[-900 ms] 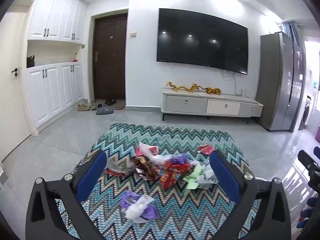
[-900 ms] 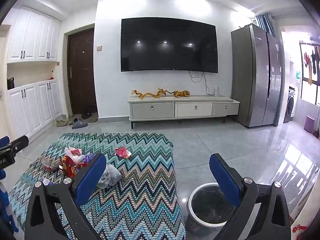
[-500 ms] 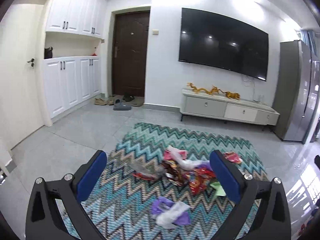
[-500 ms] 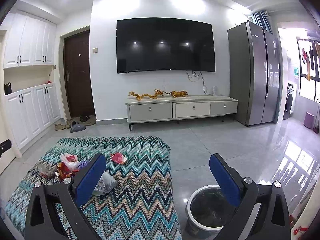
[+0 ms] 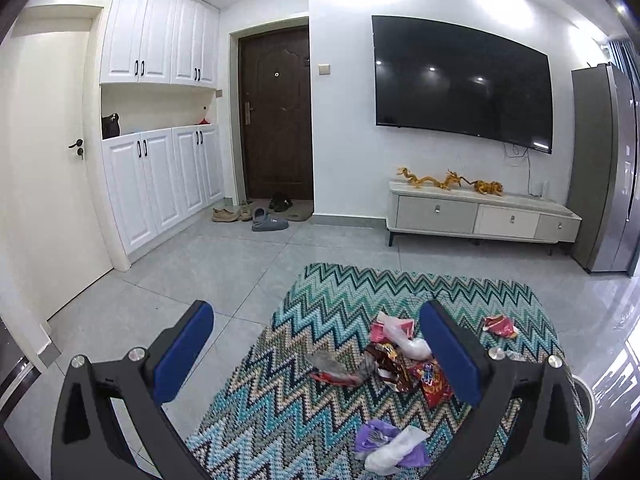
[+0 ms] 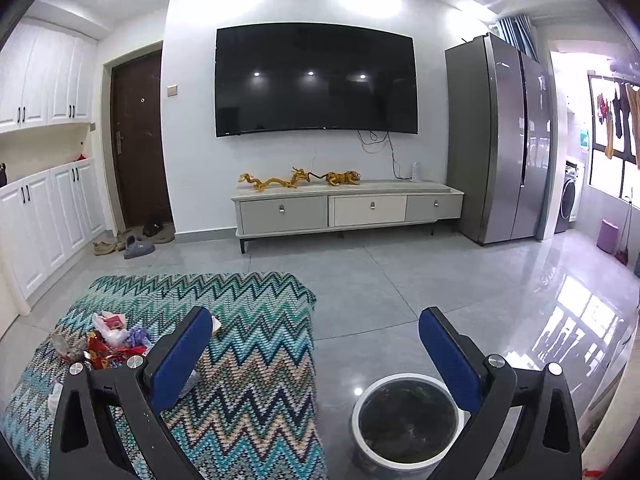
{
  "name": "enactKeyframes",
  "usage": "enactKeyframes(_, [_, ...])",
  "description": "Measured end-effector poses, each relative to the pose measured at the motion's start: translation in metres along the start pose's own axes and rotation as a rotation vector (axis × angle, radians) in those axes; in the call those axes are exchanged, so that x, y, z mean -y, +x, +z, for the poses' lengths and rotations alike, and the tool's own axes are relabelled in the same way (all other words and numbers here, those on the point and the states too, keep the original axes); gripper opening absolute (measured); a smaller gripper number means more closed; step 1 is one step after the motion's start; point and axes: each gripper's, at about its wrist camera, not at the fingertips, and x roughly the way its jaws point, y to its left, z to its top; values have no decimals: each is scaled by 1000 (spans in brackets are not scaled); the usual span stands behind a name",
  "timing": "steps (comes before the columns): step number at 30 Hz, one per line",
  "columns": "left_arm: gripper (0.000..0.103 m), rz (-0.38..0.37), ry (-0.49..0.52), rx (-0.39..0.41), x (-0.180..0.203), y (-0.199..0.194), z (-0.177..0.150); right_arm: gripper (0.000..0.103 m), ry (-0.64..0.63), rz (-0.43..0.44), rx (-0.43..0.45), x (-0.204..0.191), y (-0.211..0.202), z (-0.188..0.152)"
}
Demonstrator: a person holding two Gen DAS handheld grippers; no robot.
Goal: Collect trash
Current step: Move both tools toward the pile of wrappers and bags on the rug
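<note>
Crumpled wrappers [image 5: 400, 360] heaped on rug [image 5: 280, 412]

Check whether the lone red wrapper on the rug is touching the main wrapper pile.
Apart. The left wrist view shows bare zigzag rug between the lone red wrapper and the wrapper pile.

Each black hand-held gripper [image 5: 316, 356] has blue pads [image 5: 182, 352], silver screws.

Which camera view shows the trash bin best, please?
The right wrist view: the trash bin stands whole on the floor between the open right gripper's fingers, dark inside. The left wrist view shows only a sliver of its rim at the right edge.
</note>
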Motion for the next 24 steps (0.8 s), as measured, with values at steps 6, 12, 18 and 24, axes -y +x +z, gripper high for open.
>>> enactKeyframes(6, [103, 11, -3, 27, -7, 0, 16, 103, 37, -2, 21, 10, 0, 14])
enactKeyframes(12, [103, 36, -21, 41, -15, 4, 27, 103, 21, -8, 32, 10, 2, 29])
enactKeyframes(18, [103, 57, -34, 36, -18, 14, 35, 103, -34, -9, 10, -1, 11, 40])
enactKeyframes(24, [103, 66, -43, 44, -16, 14, 40, 103, -54, 20, 15, -9, 20, 46])
